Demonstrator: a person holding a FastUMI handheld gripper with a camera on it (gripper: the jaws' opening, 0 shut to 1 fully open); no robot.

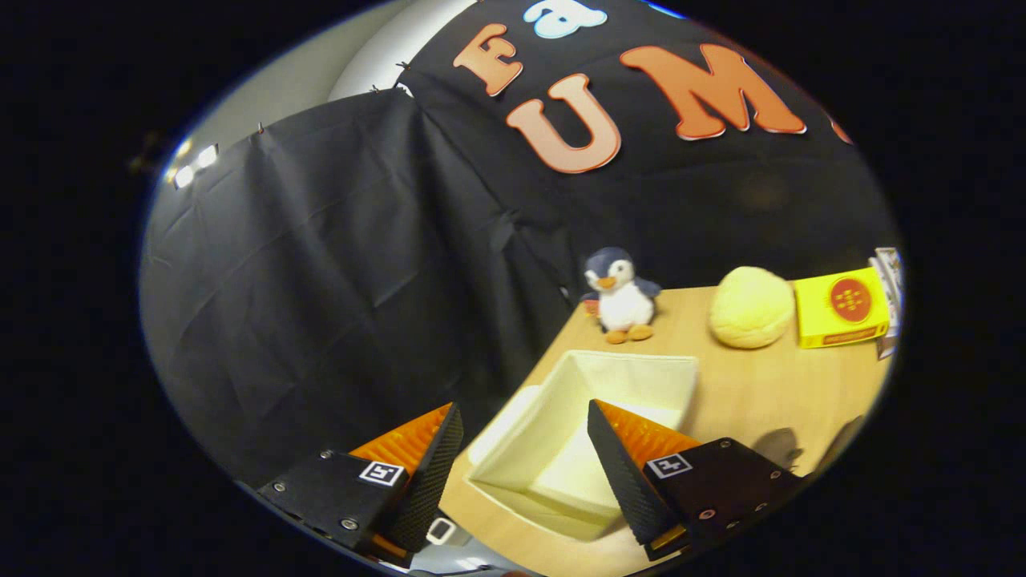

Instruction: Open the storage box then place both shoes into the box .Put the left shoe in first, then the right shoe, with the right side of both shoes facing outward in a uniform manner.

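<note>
A cream storage box (641, 377) stands open on the wooden table (753, 393), with nothing visible inside it. My gripper (525, 417) hovers above the box's near left corner, tilted, its fingers spread wide and holding nothing. The right finger (617, 465) hangs over the box's inside, the left finger (437, 465) over the table's left edge. A pale flat piece, perhaps the lid, lies along the box's left wall; I cannot tell for sure.
Beyond the box, a plush penguin (621, 295) stands at the table's far corner. A pale yellow round plush (752, 308) and a yellow carton (840, 306) sit to its right. Black cloth walls close off the left and back.
</note>
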